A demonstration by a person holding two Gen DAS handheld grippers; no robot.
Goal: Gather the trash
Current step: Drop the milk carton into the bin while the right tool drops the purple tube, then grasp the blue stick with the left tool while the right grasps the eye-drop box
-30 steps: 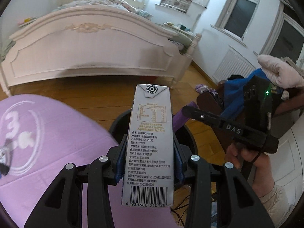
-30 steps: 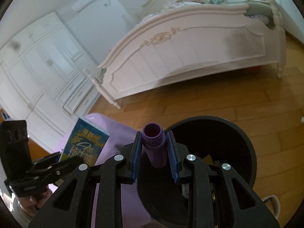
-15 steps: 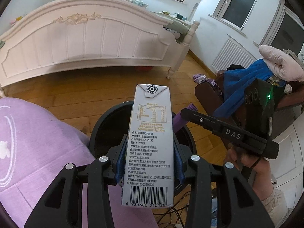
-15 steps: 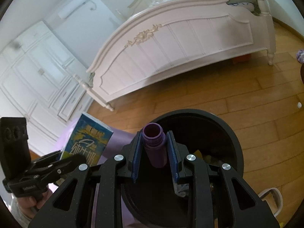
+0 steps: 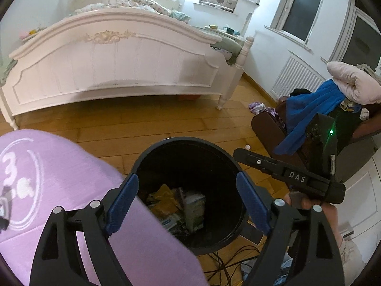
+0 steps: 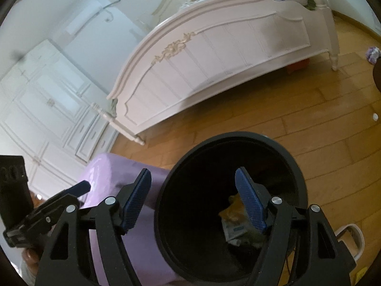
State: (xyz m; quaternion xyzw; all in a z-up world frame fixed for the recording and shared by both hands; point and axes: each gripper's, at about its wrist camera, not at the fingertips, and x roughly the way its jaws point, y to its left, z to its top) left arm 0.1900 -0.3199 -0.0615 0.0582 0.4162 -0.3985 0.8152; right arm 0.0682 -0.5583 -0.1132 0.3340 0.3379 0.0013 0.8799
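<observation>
both grippers, left gripper (image 5: 188, 201) and right gripper (image 6: 194, 201), hang over the black bin (image 5: 152, 152) with fingers spread, empty; carton (image 5: 194, 206) sits inside; small white cap (image 5: 248, 146) on the floor probably left

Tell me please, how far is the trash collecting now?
Done: trash, including a carton, lies in the black bin. In hand: nothing; the left gripper and right gripper are open above it. Possibly left: a small white cap on the floor.
</observation>
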